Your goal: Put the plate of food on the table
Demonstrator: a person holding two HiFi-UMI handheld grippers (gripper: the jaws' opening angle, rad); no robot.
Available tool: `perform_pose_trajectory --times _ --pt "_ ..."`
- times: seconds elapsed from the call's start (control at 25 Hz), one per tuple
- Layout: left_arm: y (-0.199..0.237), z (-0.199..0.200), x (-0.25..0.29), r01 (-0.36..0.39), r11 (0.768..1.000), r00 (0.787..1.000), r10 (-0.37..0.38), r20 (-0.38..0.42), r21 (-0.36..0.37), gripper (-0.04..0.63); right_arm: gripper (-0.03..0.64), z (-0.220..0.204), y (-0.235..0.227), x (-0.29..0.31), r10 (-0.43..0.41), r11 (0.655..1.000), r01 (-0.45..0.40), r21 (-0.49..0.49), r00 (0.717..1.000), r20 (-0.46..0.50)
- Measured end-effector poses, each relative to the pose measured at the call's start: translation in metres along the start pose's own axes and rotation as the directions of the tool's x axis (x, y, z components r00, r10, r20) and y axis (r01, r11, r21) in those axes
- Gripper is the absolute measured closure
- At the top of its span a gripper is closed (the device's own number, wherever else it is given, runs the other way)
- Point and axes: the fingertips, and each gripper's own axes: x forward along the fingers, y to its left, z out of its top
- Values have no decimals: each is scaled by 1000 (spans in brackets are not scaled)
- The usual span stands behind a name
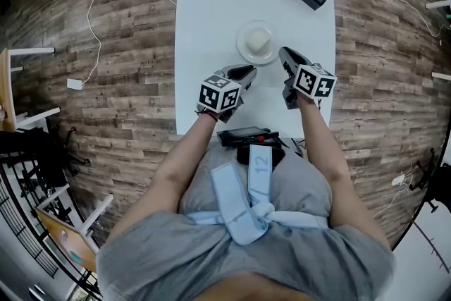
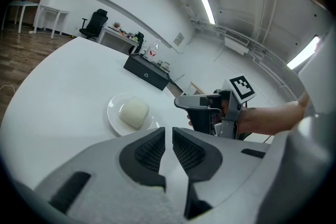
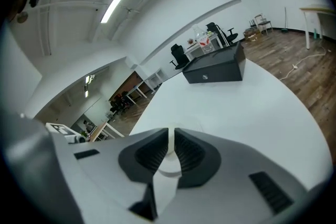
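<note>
The fingers of the left gripper (image 1: 250, 69) sit pressed nearly together with only a slit between them and nothing in it, hovering low over the long white table (image 1: 211, 10) just short of the small round white plate (image 1: 243, 47). The right gripper (image 1: 283, 51) has its fingers drawn in the same way, poised at the plate's right rim. Its own view shows a curve of that rim through the gap below the pads, and I cannot tell whether they touch it. The plate rests flat on the table near the middle, carrying a pale, rounded, soft-looking block of food (image 1: 258, 39). To my eye the plate is light, stiff, glossy and breakable, so a pinch on its thin raised rim, kept level, looks safest. The food seems loose and could slide if the plate is tilted.
</note>
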Motion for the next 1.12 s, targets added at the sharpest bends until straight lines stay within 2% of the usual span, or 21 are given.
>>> perform_pose_trajectory --times 0.32,0.52,0.76,1.12 --pt "-12 13 -23 18 999 998 -21 63 42 543 571 -6 50 -31 119 987 -114 -109 992 36" --pt "-24 16 -46 40 998 992 -46 117 55 543 571 -22 71 -54 136 980 -127 -151 989 53" --pt "-37 6 -70 71 995 988 -80 134 68 543 571 -40 101 -76 183 970 -168 -175 981 69" --pt "-51 0 -94 100 988 982 -117 150 116 543 571 -57 131 -95 207 959 -183 -217 974 93"
